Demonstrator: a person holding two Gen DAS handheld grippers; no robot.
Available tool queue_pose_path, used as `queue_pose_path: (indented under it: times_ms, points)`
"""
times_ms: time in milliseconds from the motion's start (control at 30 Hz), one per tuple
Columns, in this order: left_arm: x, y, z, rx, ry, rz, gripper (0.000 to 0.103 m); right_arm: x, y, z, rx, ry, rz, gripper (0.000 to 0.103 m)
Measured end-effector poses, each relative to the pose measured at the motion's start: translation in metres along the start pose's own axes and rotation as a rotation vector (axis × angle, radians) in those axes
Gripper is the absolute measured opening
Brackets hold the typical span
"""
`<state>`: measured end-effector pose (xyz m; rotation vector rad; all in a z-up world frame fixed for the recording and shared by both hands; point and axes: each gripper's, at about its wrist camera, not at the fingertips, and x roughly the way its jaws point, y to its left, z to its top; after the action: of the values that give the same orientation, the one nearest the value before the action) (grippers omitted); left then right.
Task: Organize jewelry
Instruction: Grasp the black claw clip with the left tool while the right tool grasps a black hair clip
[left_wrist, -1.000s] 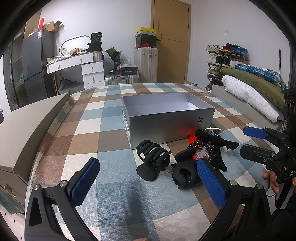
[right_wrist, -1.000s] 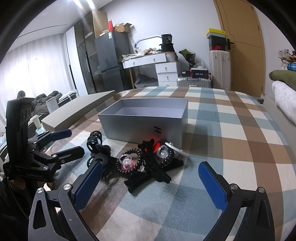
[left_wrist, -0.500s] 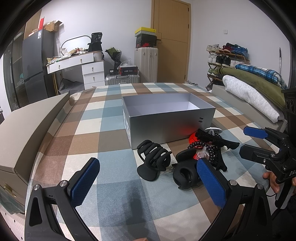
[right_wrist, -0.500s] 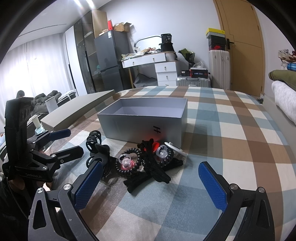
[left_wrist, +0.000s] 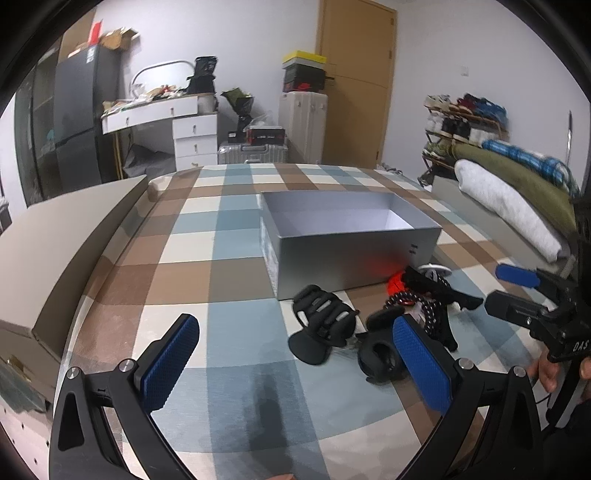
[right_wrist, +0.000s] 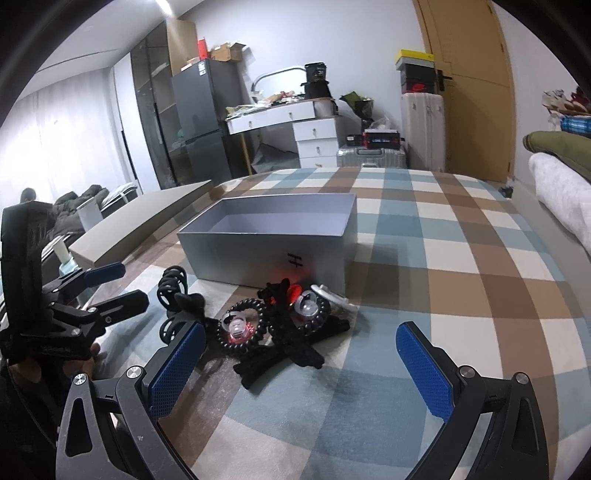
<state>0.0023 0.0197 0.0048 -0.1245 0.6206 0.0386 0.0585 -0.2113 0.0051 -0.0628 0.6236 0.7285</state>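
Note:
An open silver box (left_wrist: 351, 236) (right_wrist: 273, 240) stands empty on the checked cloth. In front of it lies a pile of hair accessories: a black claw clip (left_wrist: 325, 321) (right_wrist: 173, 291), black spiral hair ties (right_wrist: 240, 328), a black bow clip (right_wrist: 291, 347), a red piece (left_wrist: 397, 284) and a white ring (right_wrist: 332, 295). My left gripper (left_wrist: 295, 354) is open and empty, low over the cloth just left of the pile. My right gripper (right_wrist: 301, 365) is open and empty, just short of the pile. Each gripper shows in the other's view, the left (right_wrist: 110, 286) and the right (left_wrist: 513, 291).
A long beige box lid (left_wrist: 55, 243) lies at the cloth's left edge. Folded blankets (left_wrist: 517, 192) lie at the right. Behind are a white desk (left_wrist: 162, 114), a fridge, suitcases (left_wrist: 303, 125) and a door.
Both views have shifted slightly and the left view is blurred by motion. Both grippers stay open and the pile has not moved.

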Motion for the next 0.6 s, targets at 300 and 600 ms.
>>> queue_pose_path:
  times_ms: [300, 600]
  points:
    - [-0.001, 0.0, 0.002, -0.011, -0.009, -0.009, 0.102, 0.002, 0.005, 0.011, 0.022, 0.032, 0.008, 0.103]
    - [0.0, -0.002, 0.002, 0.006, 0.009, -0.002, 0.102, 0.024, 0.011, 0.008, 0.041, 0.131, -0.028, 0.101]
